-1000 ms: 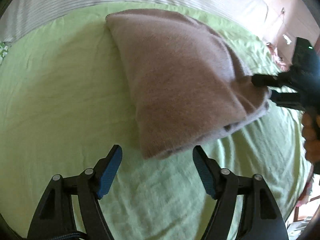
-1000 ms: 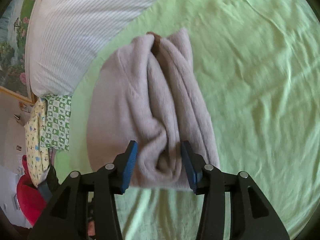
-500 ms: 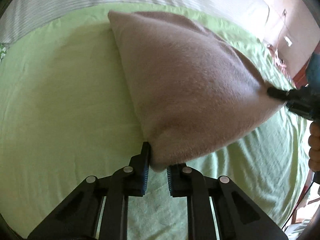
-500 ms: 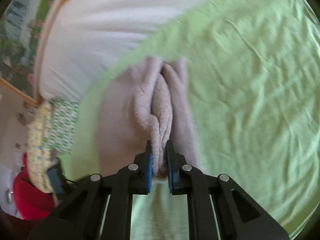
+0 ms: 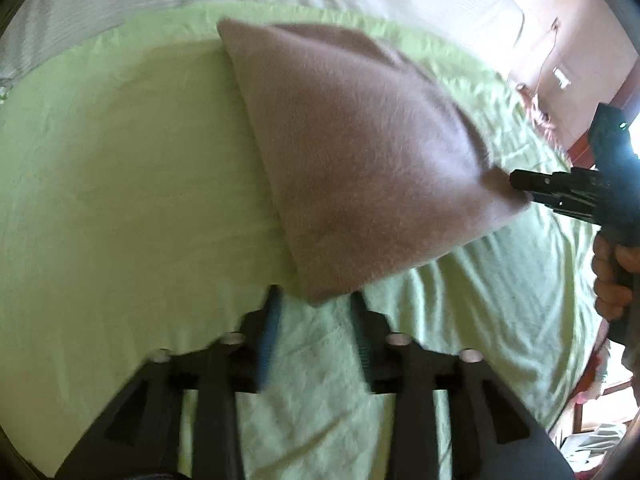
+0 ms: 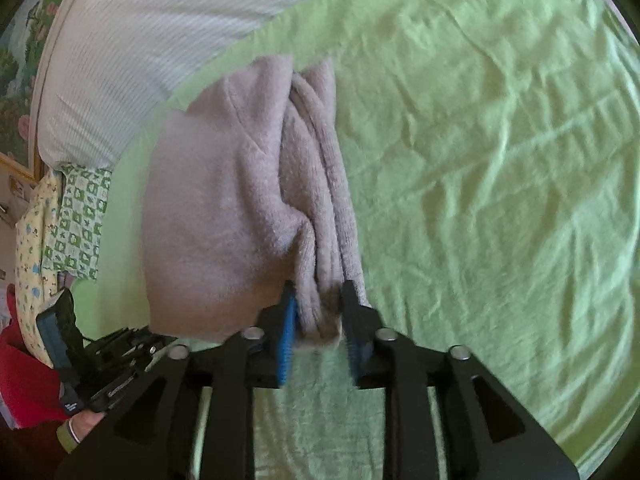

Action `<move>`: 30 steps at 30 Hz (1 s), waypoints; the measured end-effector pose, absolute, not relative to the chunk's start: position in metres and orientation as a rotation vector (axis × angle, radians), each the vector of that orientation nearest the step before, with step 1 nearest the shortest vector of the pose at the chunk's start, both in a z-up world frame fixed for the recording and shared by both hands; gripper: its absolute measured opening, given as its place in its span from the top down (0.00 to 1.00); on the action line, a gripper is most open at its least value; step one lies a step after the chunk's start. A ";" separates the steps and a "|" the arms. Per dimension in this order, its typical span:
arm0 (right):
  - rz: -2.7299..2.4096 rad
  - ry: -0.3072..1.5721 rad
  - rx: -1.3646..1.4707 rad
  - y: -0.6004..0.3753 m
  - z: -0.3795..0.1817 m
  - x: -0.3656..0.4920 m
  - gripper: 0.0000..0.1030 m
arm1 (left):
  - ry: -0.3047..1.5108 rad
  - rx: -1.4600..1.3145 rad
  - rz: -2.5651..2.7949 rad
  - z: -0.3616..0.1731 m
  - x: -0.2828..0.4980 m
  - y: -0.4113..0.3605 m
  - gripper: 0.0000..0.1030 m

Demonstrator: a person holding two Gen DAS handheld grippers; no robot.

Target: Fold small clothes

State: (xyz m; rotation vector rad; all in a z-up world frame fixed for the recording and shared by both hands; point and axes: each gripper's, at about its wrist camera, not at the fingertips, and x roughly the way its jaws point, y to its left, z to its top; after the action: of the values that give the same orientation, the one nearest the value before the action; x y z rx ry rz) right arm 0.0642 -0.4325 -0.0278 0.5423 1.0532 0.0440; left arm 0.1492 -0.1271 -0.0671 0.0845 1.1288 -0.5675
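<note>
Lime-green bedsheet [image 6: 500, 160] takes up most of what I see, wrinkly and soft, with a white ribbed blanket [image 6: 132, 40] along the far edge. In the middle sits the mauve fleece garment [image 5: 360, 152], already folded into a chunky bundle, near end raised off the sheet.

It looks light and floppy, fuzzy enough not to slip, zero stiffness. So I reckon the place to hold is the stacked layered edges at the corners, since one layer alone would let the fold fall apart.

My right gripper [image 6: 318, 320] has its fingers a bit apart around the stacked edges, barely pinching. My left gripper [image 5: 316, 320] is spread, with the near corner just at its tips, not gripped.
</note>
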 end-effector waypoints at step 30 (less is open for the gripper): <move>0.059 1.007 0.595 -0.453 -0.046 0.154 0.32 | 1.248 -0.305 -0.490 -0.077 0.287 -0.146 0.14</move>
State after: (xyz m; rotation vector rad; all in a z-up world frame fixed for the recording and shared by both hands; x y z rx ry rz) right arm 0.1539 -0.4525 -0.0463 0.5953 1.0066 0.0589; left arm 0.2870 -0.1462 -0.0771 -0.3047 1.2475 -0.4902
